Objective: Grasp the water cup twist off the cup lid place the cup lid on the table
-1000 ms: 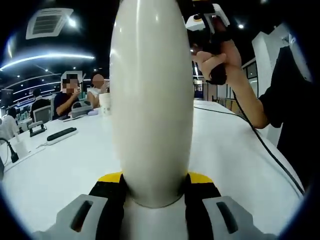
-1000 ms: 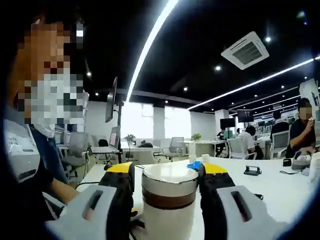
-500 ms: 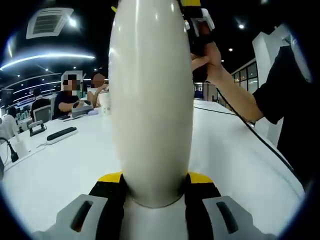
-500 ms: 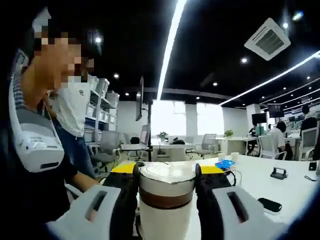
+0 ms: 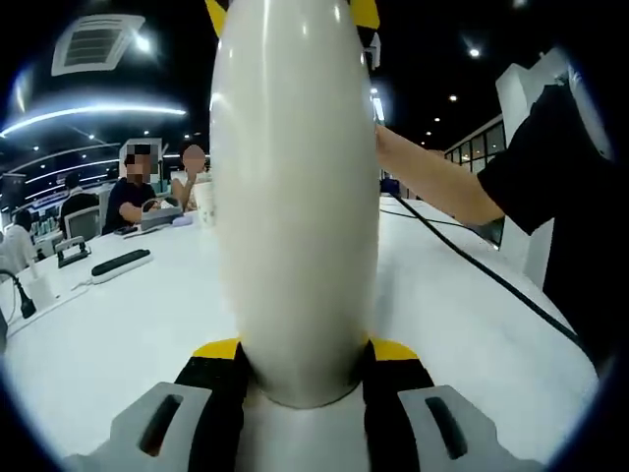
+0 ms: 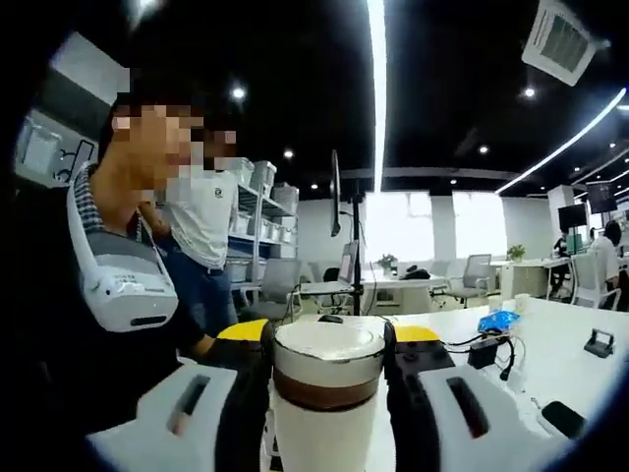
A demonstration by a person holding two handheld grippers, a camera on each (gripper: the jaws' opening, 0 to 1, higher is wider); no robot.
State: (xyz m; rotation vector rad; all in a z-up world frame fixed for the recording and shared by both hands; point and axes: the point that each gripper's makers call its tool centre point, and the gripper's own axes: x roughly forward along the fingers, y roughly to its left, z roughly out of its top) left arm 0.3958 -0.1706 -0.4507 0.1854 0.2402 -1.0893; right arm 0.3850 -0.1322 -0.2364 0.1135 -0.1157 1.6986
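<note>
Left gripper view: the left gripper (image 5: 300, 359) is clamped on the base of the cream water cup (image 5: 295, 197), held above the white table (image 5: 118, 324); the person's forearm (image 5: 432, 182) reaches behind it. Right gripper view: the right gripper (image 6: 327, 339) is closed around the cup lid (image 6: 327, 344) with its brown band. Beyond stand a person's white neck-worn device (image 6: 123, 285) and office desks (image 6: 531, 320).

Bright ceiling strip lights (image 6: 377, 69) and small spots light a dark-ceilinged room, glaring off the white table (image 5: 128, 315). The near cup (image 5: 295, 197) is soft and streaked with glare. Edges bend strongly; distant windows blow out.
</note>
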